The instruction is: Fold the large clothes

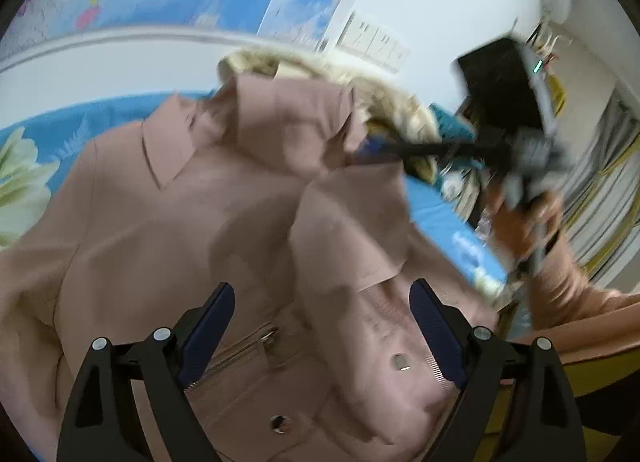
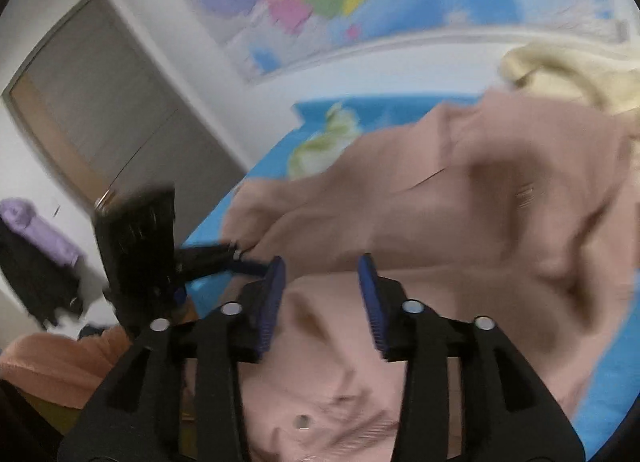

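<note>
Both grippers, left gripper (image 1: 322, 328) and right gripper (image 2: 322, 298), tilt downward, spread, over the pink coat (image 1: 192, 222).

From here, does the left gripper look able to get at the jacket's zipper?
Probably yes: the left gripper is open above the pink jacket, and the zipper lies uncovered by its left finger, nothing between.

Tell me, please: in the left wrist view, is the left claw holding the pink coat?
No. The left claw stands wide open above the pink coat, and no cloth is pinched between its blue pads.
</note>
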Available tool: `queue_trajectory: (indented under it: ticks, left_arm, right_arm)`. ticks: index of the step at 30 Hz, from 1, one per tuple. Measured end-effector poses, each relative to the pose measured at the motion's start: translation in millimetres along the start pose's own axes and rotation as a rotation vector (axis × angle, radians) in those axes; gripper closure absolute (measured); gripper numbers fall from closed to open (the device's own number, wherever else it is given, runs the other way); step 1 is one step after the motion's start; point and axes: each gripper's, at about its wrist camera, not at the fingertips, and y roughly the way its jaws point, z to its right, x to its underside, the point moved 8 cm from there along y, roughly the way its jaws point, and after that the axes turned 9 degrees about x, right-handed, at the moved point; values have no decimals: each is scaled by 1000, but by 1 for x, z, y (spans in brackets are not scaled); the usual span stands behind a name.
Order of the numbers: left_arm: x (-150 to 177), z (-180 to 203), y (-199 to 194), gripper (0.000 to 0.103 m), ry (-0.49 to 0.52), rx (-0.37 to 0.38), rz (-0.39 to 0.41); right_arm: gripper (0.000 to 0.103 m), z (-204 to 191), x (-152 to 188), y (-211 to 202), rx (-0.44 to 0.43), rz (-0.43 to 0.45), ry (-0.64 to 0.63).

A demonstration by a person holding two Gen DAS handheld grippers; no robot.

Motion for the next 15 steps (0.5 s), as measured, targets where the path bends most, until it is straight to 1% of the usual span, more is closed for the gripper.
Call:
queue_trajectory:
  ticks: [2,3,4,5,6,7,8,9,10,11,12,13,14,15]
  left_arm:
    - [3,-1,14,17,2,0,-46]
    - [6,0,14,17,5,3,-59]
    - [9,-1,18,17,10,6,-72]
    - [10,-1,22,17,18,11,-88]
    - [12,-2,25,17,24,7,-103]
    - [13,-3,30,21,23,1,-121]
    - [14,-4,37,38,21,1,-136]
    - [16,-5,41,50,16,3,-158]
    - [15,-7,44,70,9,8,-171]
    - [15,-8,45,88,2,18,-185]
    - [14,-9,44,93,6,16,-188]
    - [11,-12,41,95,19,2,-180]
    - [6,-15,34,98,30,-11,-163]
    - [1,-17,27,98,34,-27,-145]
  right_arm:
    - [59,32,-13,-20,73,45,43]
    - [59,53,-18,-29,145,66,68]
    - [58,76,-22,-37,249,81,78]
    - [53,96,-24,-42,325,84,85]
    - [46,108,-24,-42,369,78,95]
    - [43,131,-20,-39,448,44,114]
    - [41,142,-15,-35,486,16,115]
    - [41,152,-10,-28,537,-17,103]
    - [41,162,-4,-16,566,-54,97]
    - [44,165,0,-8,554,-82,100]
    - [56,172,5,2,567,-115,92]
    - [69,180,7,9,603,-133,83]
    - [100,184,8,14,622,-150,74]
    - [99,189,7,14,619,-151,84]
